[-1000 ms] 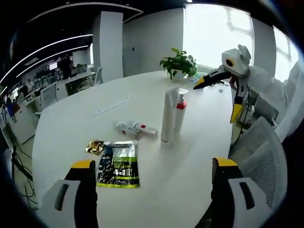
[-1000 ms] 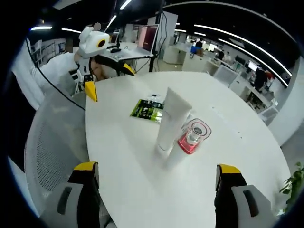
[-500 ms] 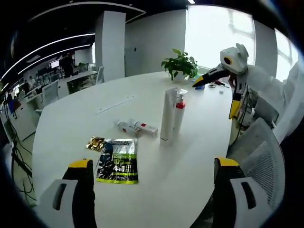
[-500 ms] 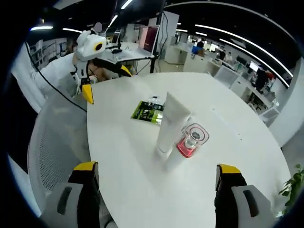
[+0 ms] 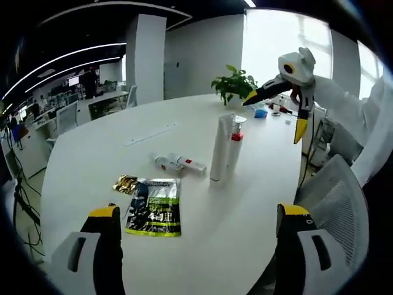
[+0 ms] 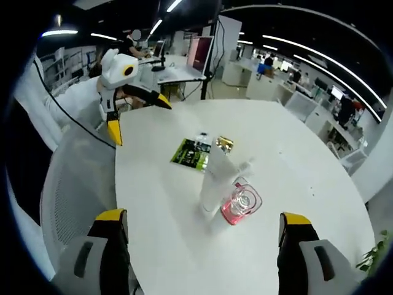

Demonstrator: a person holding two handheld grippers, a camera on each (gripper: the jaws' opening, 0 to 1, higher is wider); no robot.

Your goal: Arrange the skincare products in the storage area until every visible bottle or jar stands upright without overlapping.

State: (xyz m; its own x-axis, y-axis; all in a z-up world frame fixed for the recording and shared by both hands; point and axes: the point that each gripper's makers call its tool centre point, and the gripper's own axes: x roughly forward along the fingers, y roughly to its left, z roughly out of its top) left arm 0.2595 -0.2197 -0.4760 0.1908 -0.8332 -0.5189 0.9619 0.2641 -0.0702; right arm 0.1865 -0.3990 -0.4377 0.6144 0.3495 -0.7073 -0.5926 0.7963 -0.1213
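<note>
A white tube (image 5: 220,147) and a red-collared pump bottle (image 5: 234,150) stand upright, touching side by side, near the middle of the white table (image 5: 92,153). Just beside them 2 small tubes (image 5: 180,165) lie flat. Closer to you: a green sachet (image 5: 153,207) w/ a small gold packet (image 5: 124,184) at its corner, both flat. A potted plant (image 5: 234,84) sits at the table's far edge. Your left gripper (image 5: 195,215) is wide open, holding nothing, above the near edge. Your right gripper (image 6: 203,221) is also wide open and empty, looking down on the upright pair from the opposite side.
</note>
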